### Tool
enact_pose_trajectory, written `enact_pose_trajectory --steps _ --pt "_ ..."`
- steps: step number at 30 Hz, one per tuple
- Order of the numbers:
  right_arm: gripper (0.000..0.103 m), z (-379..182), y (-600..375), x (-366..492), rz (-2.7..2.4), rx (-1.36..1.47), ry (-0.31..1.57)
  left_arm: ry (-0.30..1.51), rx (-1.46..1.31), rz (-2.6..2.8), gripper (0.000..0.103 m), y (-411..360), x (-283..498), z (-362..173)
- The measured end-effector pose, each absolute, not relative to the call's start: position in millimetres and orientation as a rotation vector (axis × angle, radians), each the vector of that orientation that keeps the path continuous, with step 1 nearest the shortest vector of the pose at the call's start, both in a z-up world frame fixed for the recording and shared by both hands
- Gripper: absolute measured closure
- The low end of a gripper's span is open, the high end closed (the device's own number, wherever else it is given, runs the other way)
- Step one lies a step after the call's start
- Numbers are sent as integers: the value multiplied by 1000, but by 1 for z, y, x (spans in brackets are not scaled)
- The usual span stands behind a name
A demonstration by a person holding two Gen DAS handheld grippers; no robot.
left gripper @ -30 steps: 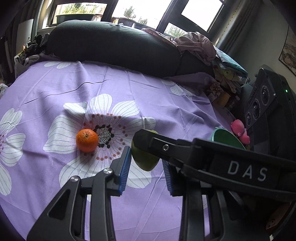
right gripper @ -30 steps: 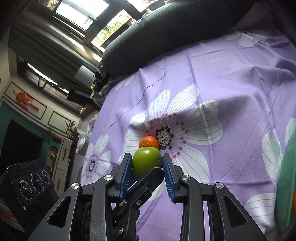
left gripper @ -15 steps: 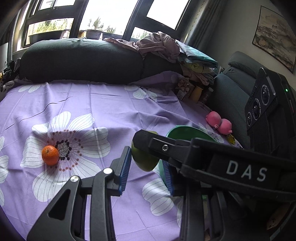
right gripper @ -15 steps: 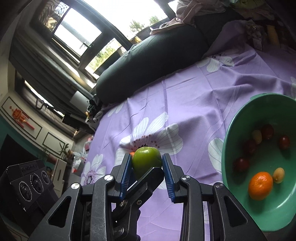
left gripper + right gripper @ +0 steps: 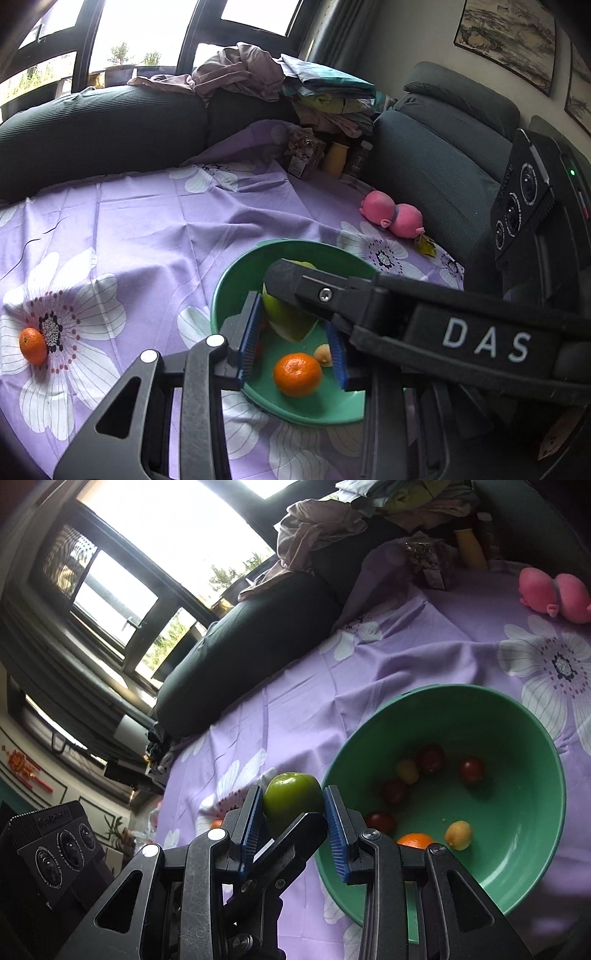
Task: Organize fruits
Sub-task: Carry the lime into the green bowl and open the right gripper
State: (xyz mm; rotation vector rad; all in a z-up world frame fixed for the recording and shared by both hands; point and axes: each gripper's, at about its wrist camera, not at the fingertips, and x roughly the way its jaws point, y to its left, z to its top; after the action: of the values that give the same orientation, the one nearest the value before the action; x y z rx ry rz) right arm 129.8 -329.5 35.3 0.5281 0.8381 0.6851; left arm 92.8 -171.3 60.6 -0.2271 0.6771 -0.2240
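I'm gripping the green apple (image 5: 293, 799) with both tools, right tool (image 5: 293, 825) and left tool (image 5: 293, 345), over the green bowl's (image 5: 517, 705) near rim; I'm easing inward before releasing, avoiding the tomatoes.

Right tool (image 5: 293, 818) pads clamp round green apple (image 5: 293, 798), w/ left tool's black finger (image 5: 291, 840) crossing under it. Just right: deep green plastic bowl (image 5: 517, 738) on purple floral cloth (image 5: 295, 716), holding small red and yellow fruits plus orange mandarin (image 5: 415, 840).
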Motion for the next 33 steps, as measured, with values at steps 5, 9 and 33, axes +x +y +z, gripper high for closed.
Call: enact_pose_trajectory --steps 5,9,33 --pt "68 29 -352 134 612 559 842 700 -206 -287 70 -193 105 55" --pt "68 21 -364 137 560 577 861 734 -210 -329 70 -204 115 48" --pt "68 -7 -383 152 395 561 983 858 -283 -447 70 -224 140 14"
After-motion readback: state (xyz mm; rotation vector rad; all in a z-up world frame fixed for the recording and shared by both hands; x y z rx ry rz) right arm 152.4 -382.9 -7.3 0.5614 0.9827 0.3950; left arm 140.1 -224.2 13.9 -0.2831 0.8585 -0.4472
